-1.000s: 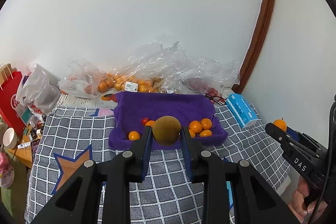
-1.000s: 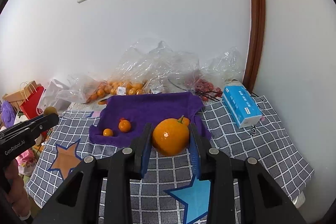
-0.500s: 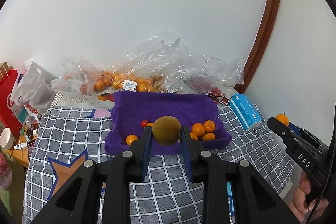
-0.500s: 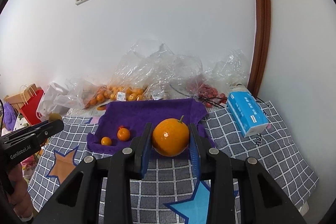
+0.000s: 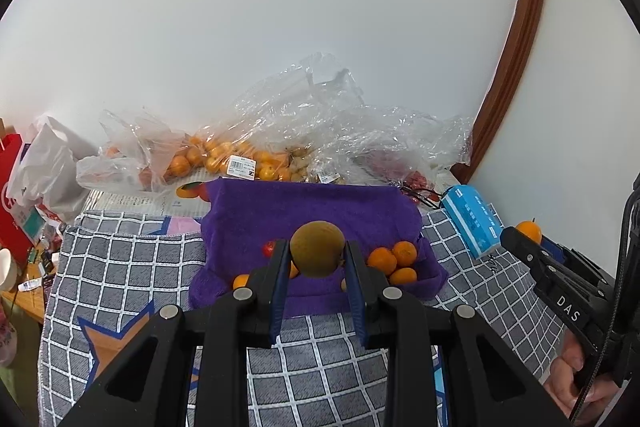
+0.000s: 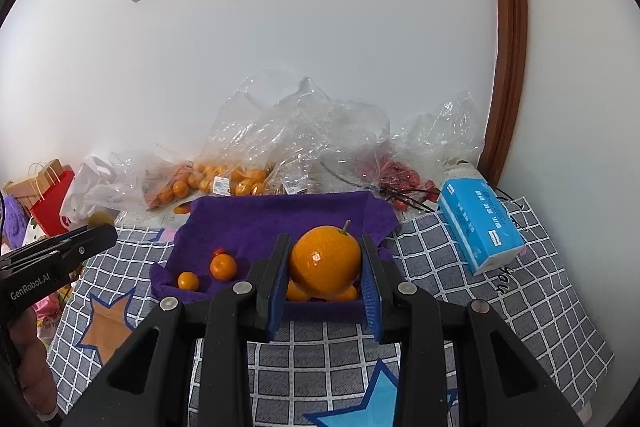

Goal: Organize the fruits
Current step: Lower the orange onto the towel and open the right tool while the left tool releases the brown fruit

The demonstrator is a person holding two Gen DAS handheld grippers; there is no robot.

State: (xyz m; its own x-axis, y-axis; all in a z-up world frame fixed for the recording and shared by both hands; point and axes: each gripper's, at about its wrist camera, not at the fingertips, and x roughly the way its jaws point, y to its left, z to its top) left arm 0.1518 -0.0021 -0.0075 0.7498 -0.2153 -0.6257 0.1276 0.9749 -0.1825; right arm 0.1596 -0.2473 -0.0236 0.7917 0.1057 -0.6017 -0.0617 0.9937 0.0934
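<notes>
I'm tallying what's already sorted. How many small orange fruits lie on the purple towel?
At least 5: three clustered at the right of the purple towel, two at the left front. The held fruits and grippers may hide more.

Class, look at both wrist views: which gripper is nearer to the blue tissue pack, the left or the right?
Right. In the left wrist view the right gripper, holding an orange, sits just beside the blue tissue pack. The left gripper, holding a brown fruit, is over the purple towel, farther away.

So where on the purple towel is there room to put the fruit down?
The purple towel is bare across its back half, near the plastic bags. Its front is crowded: small oranges on the right, an orange and a tomato on the left.
</notes>
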